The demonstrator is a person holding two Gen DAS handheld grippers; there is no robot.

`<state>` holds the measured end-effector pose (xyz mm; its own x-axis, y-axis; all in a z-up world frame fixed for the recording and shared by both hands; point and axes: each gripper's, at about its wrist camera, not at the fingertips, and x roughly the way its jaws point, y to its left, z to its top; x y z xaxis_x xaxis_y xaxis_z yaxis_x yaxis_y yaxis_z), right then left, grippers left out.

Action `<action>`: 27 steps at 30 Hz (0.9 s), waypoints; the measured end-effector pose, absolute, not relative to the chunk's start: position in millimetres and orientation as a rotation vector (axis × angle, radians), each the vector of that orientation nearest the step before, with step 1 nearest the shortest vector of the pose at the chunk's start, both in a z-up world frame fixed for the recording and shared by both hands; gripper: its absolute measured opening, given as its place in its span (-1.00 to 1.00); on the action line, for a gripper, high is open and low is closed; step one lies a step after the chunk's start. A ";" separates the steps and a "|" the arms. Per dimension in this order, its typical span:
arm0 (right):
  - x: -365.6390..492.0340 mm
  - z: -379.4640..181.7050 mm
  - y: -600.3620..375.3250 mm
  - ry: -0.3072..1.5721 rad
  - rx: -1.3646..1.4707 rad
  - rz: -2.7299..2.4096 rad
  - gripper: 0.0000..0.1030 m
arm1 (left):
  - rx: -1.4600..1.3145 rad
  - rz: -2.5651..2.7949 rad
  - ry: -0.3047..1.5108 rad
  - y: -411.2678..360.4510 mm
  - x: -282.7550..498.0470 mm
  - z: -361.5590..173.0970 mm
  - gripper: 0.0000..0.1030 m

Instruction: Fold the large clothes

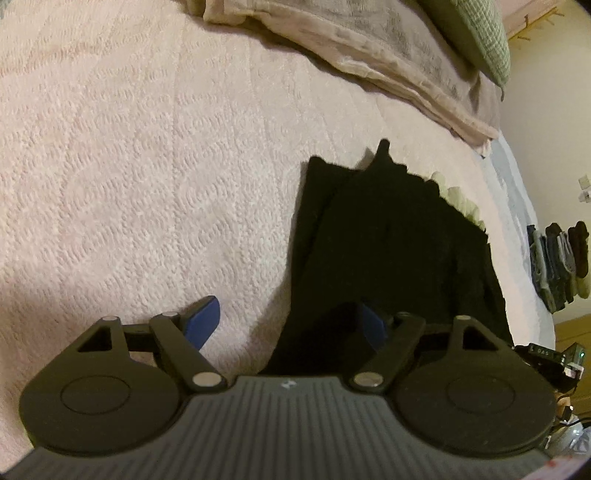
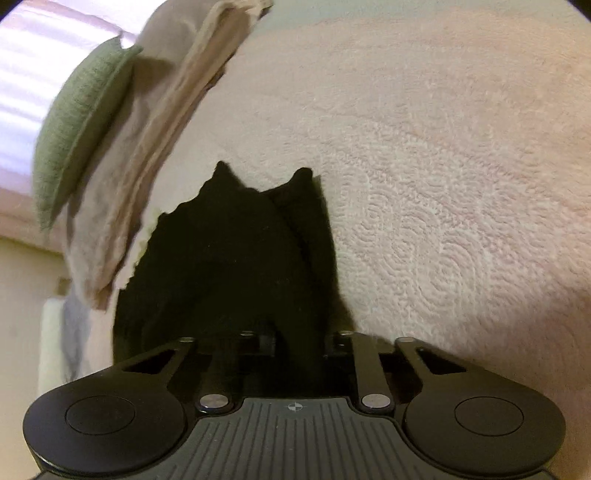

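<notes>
A black garment [image 1: 391, 240] lies folded into a long shape on the pink textured bedspread [image 1: 147, 166], right of centre in the left wrist view. My left gripper [image 1: 288, 325] is open at the garment's near left edge. Its left blue pad [image 1: 203, 319] rests over bare bedspread, and the right blue pad [image 1: 373, 325] sits in the dark cloth. In the right wrist view the same black garment [image 2: 236, 258] runs away from my right gripper [image 2: 295, 343]. That gripper's fingers stand close together with black cloth bunched between them, and the cloth hides their pads.
A folded beige blanket [image 1: 388, 48] and a green pillow [image 1: 476, 29] lie at the far end of the bed. A pale green ruffle [image 1: 458, 195] peeks out beside the garment. Folded clothes [image 1: 557, 266] are stacked beyond the bed's right edge.
</notes>
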<state>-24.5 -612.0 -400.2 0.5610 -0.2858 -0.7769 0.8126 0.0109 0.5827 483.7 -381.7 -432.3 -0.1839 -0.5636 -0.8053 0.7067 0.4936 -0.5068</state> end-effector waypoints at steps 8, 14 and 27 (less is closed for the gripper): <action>170.4 -284.4 -533.6 0.924 0.544 -1.209 -0.80 | 0.108 -1.070 1.246 -342.0 511.8 -405.4 0.43; 314.2 -335.3 -431.3 1.008 0.185 -1.042 -0.78 | 0.075 -1.008 1.275 -302.1 521.3 -409.5 0.43; 289.4 -316.8 -376.6 0.908 0.212 -0.729 0.18 | -0.055 -1.009 1.325 -279.5 503.8 -382.8 0.41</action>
<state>289.4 -376.6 -316.8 0.3971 -0.4848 -0.7793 0.6560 0.7438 -0.1284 503.8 -279.5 -382.8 -0.0942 -0.6316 -0.7696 0.5736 0.5974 -0.5605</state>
